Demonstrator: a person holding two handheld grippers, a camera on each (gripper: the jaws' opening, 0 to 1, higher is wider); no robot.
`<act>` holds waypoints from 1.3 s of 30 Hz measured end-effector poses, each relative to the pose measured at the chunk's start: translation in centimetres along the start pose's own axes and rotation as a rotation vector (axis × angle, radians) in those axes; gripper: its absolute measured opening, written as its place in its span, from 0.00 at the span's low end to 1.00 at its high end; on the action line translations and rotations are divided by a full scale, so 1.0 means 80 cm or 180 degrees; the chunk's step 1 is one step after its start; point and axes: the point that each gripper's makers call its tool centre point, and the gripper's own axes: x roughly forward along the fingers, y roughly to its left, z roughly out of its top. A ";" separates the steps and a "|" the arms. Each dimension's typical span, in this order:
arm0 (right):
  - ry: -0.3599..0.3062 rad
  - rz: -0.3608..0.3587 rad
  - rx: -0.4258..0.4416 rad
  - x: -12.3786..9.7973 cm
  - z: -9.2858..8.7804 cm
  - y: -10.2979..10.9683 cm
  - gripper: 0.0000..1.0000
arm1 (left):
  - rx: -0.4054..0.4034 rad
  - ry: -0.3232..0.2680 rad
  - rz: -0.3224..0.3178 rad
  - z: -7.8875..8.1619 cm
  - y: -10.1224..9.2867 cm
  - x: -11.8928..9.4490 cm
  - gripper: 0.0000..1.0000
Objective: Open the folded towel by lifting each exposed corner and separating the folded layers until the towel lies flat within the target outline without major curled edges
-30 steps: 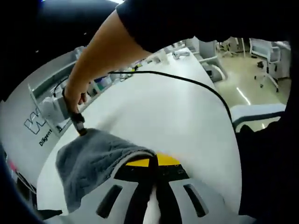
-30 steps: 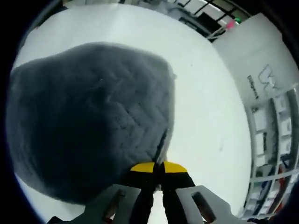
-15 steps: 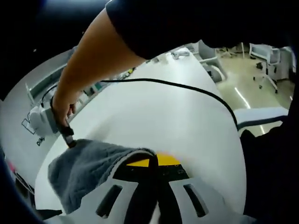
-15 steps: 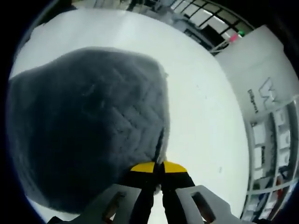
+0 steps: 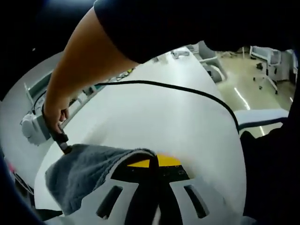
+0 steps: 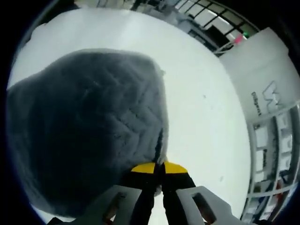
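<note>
1. While held at two corners, hangs as a sagging sheet over the table: towel [image 5: 86,171], gripped so the layers can be pulled apart before laying flat.
2. At far left of the left gripper view, pinches the towel's far corner with jaws clamped on the cloth: right gripper [image 5: 63,145], carried by a hand [image 5: 54,115] on a bare forearm reaching across from above.
3. Further right in that view, clenched on the near corner at the yellow tips, with grey pile folded over the jaws: left gripper [image 5: 154,161].
4. Probably serves to keep the edge between the corners taut, that spread between the two grips.
5. Runs in an arc over the white table [image 5: 178,117]: black cable [image 5: 187,89].
6. Beyond the table's right end: pale floor and office chairs [image 5: 269,58].
7. From the right gripper view, spreads wide to the left, ridged in a chevron weave, lifted off the table [image 6: 201,117]: towel [image 6: 89,140].
8. At bottom centre, closed tight on the towel's edge: right gripper [image 6: 157,168].
9. To the right: white panel [image 6: 269,79] with lettering, and shelving below it, too blurred to read.
10. No target outline to be made out on the table.
</note>
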 end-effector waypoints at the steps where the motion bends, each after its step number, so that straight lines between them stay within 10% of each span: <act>1: 0.0030 -0.0004 -0.0019 0.000 0.000 0.001 0.00 | -0.0011 0.0002 -0.0004 -0.001 0.000 -0.001 0.01; 24: -0.0094 0.0039 0.0196 -0.002 -0.004 -0.005 0.00 | -0.0069 -0.0072 -0.0052 -0.006 -0.002 -0.012 0.02; 39: -0.0167 -0.0031 0.0192 -0.002 -0.002 -0.006 0.00 | -0.0569 -0.0546 -0.0302 0.015 -0.007 -0.031 0.21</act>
